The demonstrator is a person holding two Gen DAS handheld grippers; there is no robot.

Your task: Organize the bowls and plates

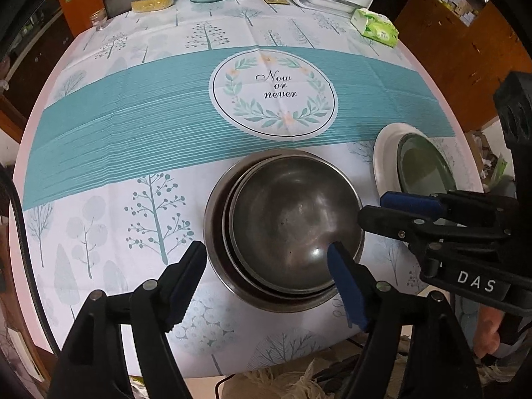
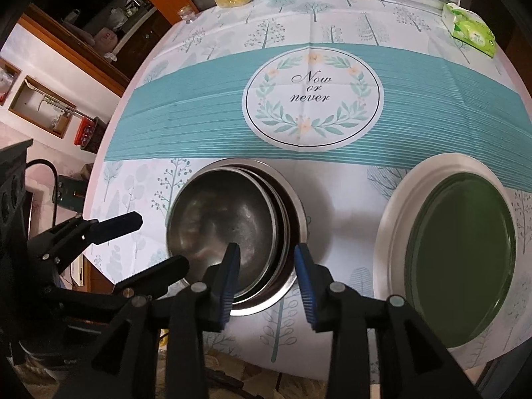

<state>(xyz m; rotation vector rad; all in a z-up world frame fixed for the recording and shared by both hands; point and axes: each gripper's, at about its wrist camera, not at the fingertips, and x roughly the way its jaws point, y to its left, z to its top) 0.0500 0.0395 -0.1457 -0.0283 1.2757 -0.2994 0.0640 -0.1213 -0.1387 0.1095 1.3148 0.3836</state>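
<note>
3 steel bowls sit nested near the tabletop's front edge; right of them, a green plate rests on a white plate.

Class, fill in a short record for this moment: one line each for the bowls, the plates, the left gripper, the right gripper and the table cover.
bowls: steel bowls nested in one stack near the table's front edge
plates: green plate lying on white plate, beside the bowl stack
left gripper: left gripper open, straddling the stack's near rim, one finger inside the top bowl, pads not pressing
right gripper: right gripper open, astride the stack's rim on the plate side, not clamped
table cover: tablecloth with teal band and tree print
</note>
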